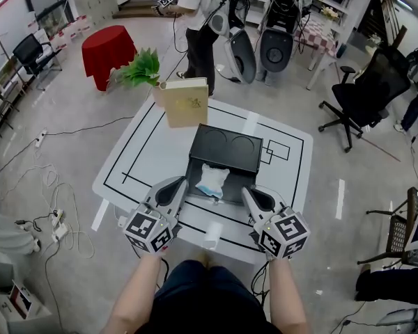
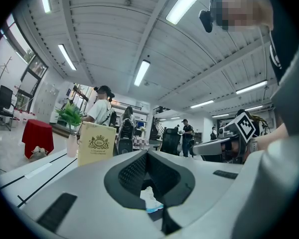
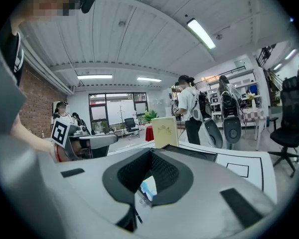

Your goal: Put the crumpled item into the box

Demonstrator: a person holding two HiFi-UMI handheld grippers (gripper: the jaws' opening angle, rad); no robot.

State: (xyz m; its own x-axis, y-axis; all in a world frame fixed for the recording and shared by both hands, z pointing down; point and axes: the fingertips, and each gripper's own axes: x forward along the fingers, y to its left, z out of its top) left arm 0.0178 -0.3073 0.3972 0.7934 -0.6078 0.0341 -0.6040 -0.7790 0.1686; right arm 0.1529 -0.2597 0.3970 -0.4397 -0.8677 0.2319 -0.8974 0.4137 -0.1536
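Checking placement: crumpled item lies in the black box

Crumpled item (image 1: 212,180), white with a blue edge, sits inside the open black box (image 1: 224,148), toward its near side, at the middle of the white surface (image 1: 146,152); no jaw touches it.
Left hand-held gripper (image 1: 176,184) hangs over the near left corner of the box, jaws pressed together, nothing between them; the item shows only beyond them in the left gripper view.
Right hand-held gripper (image 1: 250,194) hangs over the near right corner, jaws likewise pressed together and empty.
Cream carton with a gold crest (image 1: 185,101) stands upright behind the box, clear of both grippers; potted plant (image 1: 141,68) just beyond it.

Judgement: the placing step looks done, since the item rests in the box and neither gripper holds it.
Next move, as judged: draw both grippers back from the box rim without nudging it; whether the item needs pressing lower cannot be told from here.
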